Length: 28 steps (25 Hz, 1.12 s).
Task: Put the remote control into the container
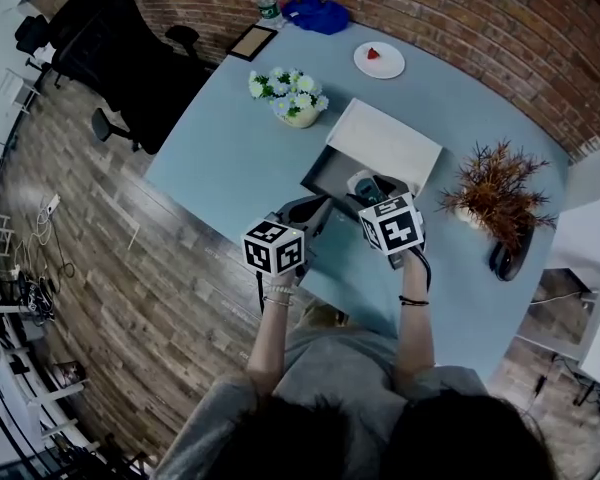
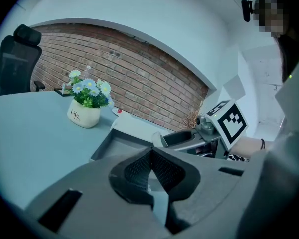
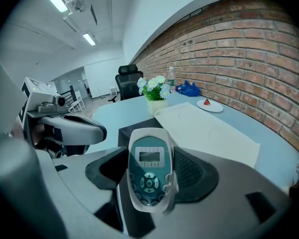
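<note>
Right gripper: clamped on the remote, which is stood upright between the pads, buttons and little screen faced at the camera.
Remote spot: held over the open box, not in it yet.
Left gripper: pads shut tip to tip, nothing held.
Writing: "Life" is printed on the flower pot.
Counts: one remote, one box, one white lid, two grippers.

Head view looks steeply down on the whole table. Both gripper views sit low by its near edge, looking across; all three catch the flower pot and container.
</note>
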Each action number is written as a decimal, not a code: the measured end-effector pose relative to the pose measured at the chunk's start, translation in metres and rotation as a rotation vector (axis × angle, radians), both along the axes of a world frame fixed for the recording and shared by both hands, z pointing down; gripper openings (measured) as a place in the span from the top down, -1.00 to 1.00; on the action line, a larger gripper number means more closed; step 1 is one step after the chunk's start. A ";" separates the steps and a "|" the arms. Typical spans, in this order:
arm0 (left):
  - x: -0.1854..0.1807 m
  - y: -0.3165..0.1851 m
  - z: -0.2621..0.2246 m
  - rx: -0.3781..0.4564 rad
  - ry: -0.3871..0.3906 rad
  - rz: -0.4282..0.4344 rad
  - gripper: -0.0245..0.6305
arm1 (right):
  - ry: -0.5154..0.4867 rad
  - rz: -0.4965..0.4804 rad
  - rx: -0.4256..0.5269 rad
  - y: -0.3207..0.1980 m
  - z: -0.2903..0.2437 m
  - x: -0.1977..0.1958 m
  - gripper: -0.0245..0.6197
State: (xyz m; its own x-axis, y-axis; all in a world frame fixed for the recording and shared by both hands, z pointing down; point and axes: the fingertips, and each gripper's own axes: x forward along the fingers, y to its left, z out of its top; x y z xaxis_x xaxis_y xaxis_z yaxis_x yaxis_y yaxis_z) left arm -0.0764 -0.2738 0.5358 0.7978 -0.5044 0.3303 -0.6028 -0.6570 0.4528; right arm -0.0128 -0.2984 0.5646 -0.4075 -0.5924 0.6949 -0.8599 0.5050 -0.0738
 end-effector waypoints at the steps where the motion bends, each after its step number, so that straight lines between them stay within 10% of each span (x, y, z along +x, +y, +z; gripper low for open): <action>1: -0.001 -0.001 0.002 -0.004 0.000 -0.001 0.92 | 0.003 0.002 -0.005 -0.001 0.003 0.000 0.05; 28: -0.007 -0.013 0.024 -0.074 -0.003 -0.016 0.92 | 0.077 0.020 -0.100 -0.023 0.054 -0.017 0.05</action>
